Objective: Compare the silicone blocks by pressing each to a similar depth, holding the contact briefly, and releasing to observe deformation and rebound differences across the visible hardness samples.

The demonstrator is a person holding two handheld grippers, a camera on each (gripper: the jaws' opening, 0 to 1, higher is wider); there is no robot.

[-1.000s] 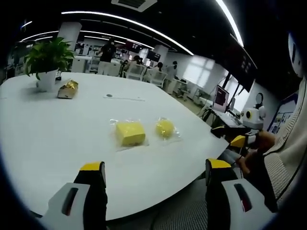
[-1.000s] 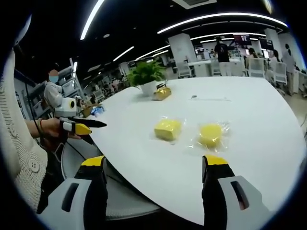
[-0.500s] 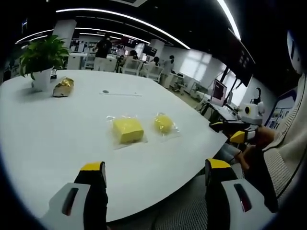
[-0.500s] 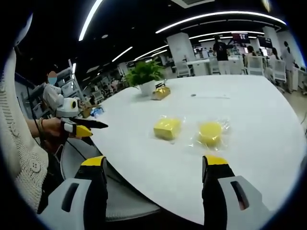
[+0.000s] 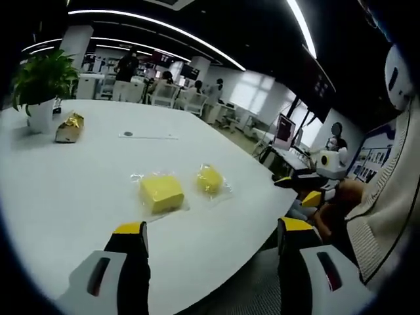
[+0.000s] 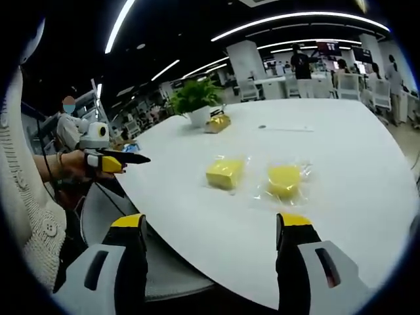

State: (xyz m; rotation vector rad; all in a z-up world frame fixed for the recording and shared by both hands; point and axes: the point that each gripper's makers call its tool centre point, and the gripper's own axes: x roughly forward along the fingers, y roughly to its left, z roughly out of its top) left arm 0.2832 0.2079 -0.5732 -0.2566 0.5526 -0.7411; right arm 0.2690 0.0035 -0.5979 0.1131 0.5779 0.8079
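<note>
- Left hand-held gripper (image 5: pixel 209 237) and right hand-held gripper (image 6: pixel 212 231) stay spread and empty, short of the table's (image 6: pixel 341 151) near edge.
- Both have swung slightly; neither block has moved.
- The square block (image 5: pixel 161 193) and round block (image 5: pixel 209 179) lie bagged, side by side, near that edge.
- A potted plant (image 5: pixel 39 82) stands at the far edge, office behind.
</note>
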